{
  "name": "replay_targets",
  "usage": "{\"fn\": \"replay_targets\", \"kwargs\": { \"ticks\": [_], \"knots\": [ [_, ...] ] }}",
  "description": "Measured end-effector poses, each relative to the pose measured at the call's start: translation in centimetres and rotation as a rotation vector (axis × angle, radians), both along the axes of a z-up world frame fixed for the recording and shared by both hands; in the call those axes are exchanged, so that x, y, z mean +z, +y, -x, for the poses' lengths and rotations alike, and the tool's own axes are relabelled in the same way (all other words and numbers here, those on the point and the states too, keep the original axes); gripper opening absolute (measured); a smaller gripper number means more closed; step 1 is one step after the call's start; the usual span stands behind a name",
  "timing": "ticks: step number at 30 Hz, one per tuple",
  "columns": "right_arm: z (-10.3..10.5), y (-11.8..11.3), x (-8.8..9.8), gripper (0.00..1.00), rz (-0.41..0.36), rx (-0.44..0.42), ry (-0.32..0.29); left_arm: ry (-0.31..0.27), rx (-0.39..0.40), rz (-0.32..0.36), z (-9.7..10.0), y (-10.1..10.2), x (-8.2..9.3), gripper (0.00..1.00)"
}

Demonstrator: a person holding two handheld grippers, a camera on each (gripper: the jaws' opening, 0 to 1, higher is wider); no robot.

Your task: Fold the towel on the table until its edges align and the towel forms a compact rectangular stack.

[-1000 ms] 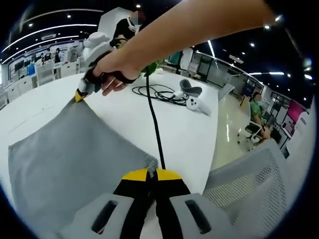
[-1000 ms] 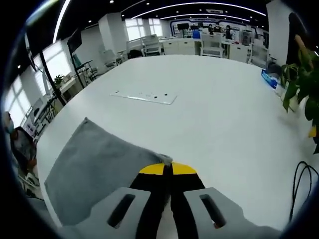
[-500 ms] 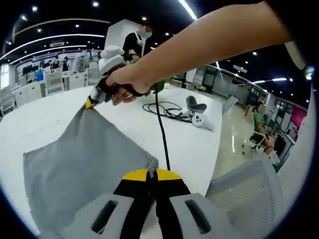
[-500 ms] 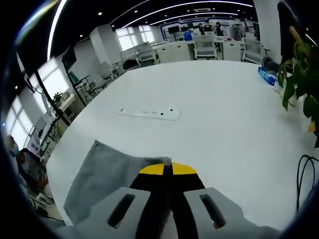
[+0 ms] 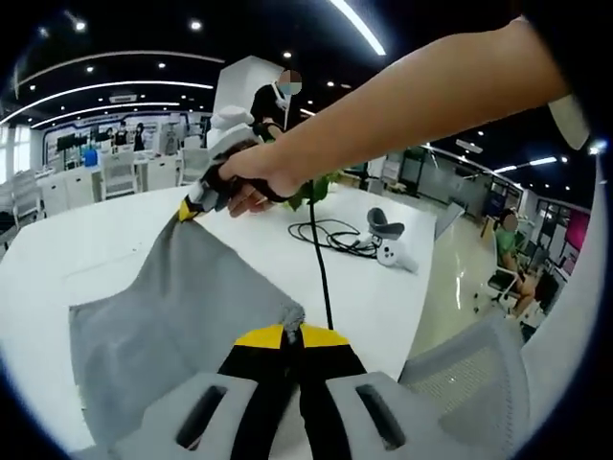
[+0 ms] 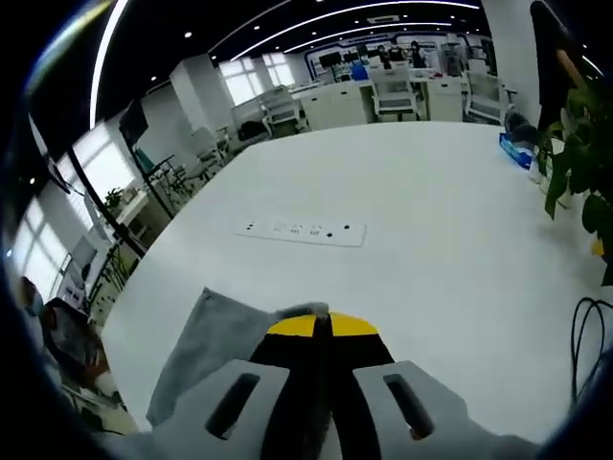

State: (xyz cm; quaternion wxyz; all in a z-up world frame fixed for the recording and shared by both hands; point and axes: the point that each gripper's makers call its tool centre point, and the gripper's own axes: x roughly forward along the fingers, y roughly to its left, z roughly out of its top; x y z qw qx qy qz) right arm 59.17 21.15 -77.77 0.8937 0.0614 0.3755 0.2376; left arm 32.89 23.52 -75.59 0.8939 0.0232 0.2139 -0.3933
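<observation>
A grey towel (image 5: pixel 182 307) hangs stretched above the white table (image 5: pixel 86 249), lifted by two corners. My left gripper (image 5: pixel 292 330) is shut on the near corner in the left gripper view. The right gripper (image 5: pixel 189 209), held by a person's hand, is shut on the far corner there. In the right gripper view my right gripper (image 6: pixel 321 322) pinches the towel (image 6: pixel 206 350) corner, and the cloth droops down to the left over the table (image 6: pixel 402 220).
A black cable (image 5: pixel 321 235) coils on the table beside white controllers (image 5: pixel 388 251). A mesh chair back (image 5: pixel 469 383) stands at the near right. A white power strip (image 6: pixel 302 231) lies mid-table. A potted plant (image 6: pixel 575 163) sits at the right edge.
Both grippers have risen with the towel corners; the cloth has come up off the table and hangs steeper, showing less of itself in the right gripper view.
</observation>
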Motion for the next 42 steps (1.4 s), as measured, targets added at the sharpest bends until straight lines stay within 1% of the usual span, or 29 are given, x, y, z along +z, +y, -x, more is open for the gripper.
{"fn": "replay_targets", "kwargs": {
  "ticks": [5,13,20,27,34,38,42],
  "knots": [
    [0.1,0.6,0.5,0.00,-0.018,-0.019,0.015,-0.019,0.024,0.007,0.3,1.2,1.0,0.03],
    [-0.2,2.4,1.8,0.00,-0.026,-0.012,0.010,-0.031,0.053,0.005,0.6,3.0,1.2,0.03],
    [-0.4,4.1,2.6,0.00,-0.033,0.000,0.008,-0.052,0.069,-0.005,0.8,4.0,1.6,0.03],
    [0.1,5.5,3.5,0.00,-0.032,0.011,0.005,-0.072,0.093,-0.006,0.9,5.5,2.0,0.03],
    [0.2,6.8,4.3,0.00,-0.046,0.009,0.006,-0.088,0.106,-0.013,1.2,6.6,2.3,0.03],
    [0.3,7.7,4.7,0.00,-0.055,0.007,0.006,-0.087,0.115,-0.008,1.5,7.1,2.3,0.03],
    [0.5,8.0,4.9,0.00,-0.052,0.005,0.003,-0.089,0.115,-0.011,1.8,7.6,2.2,0.04]
  ]
}}
